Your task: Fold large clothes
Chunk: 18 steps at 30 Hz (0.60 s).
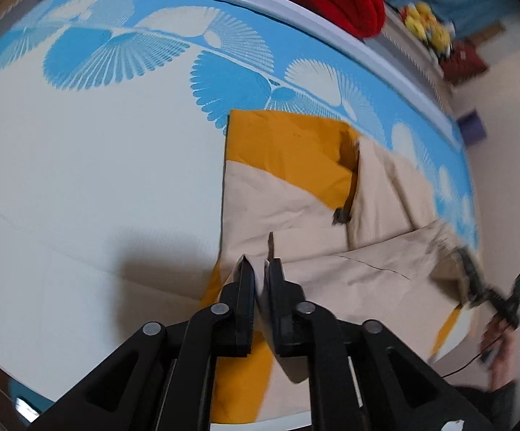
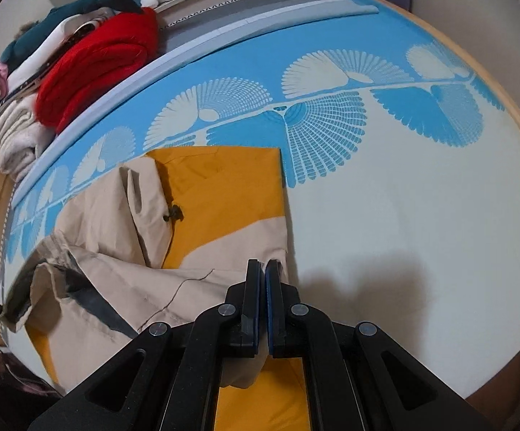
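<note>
Beige and mustard-yellow cloth — a large jacket [image 2: 224, 194] — lies partly folded on a bed [image 2: 421, 215] whose cover is pale with a blue fan-leaf band along its far side. One straight folded edge of the jacket runs toward that band; beyond this edge the cover lies bare and wide, crossed only by the shadow of the tongs. The other side is crumpled, with a loose hood and a dark cord stopper. Left tongs [image 1: 261, 264] stand only slightly apart with a beige fold of the jacket between them; whether the pads press it cannot be told. Right tongs [image 2: 263, 265] are together, pinching the jacket's near hem. At the bed's far rim — past a grey border — sits a stack of folded clothes [image 2: 94, 61], red on top.
</note>
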Available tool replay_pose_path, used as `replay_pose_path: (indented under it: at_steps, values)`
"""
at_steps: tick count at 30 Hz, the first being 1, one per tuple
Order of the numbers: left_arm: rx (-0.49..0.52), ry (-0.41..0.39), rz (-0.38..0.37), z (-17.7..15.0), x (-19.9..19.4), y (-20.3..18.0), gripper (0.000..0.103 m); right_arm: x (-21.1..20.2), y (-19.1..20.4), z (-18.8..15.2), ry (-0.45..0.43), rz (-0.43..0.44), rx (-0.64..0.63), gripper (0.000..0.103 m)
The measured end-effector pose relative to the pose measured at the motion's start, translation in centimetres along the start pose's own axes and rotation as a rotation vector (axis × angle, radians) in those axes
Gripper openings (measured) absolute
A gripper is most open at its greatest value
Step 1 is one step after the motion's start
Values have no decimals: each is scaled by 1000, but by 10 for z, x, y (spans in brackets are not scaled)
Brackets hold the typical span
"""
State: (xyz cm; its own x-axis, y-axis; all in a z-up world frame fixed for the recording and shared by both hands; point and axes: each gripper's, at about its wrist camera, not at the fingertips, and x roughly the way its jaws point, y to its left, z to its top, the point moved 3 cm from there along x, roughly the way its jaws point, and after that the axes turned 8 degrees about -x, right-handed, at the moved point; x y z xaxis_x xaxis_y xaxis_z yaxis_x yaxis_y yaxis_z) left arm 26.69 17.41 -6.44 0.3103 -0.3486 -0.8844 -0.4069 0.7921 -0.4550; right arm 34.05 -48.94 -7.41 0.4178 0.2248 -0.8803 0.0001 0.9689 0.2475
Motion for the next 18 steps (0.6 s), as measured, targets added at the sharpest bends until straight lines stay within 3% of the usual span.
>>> replay_pose_path:
  at_steps: [2,4,6,8,9,10,14,18]
  values:
    - [-70,-58,-35,4,-16,12,16,-5,-7,2,-23,5,33,9]
    - [-110,-123,-51,7,-31,20,29,-25,-17,7,-122,-21,83,10]
    - [-136,-173,-27,7,-41,29,29,-45,-30,5,-213,-17,134,14]
    - [-126,-151,6,3,-36,32,29,-47,-37,-2,-224,-10,158,25]
    - [-107,-116,41,-1,-27,32,29,-43,-37,-6,-203,-3,155,34]
    - [-96,-96,61,-3,-21,32,29,-33,-35,-11,-158,5,139,37]
    - [-75,-48,115,-8,-3,35,29,7,-21,-31,16,12,37,37]
    - [-118,-56,88,-4,5,40,32,37,-14,-46,126,-12,-29,37]
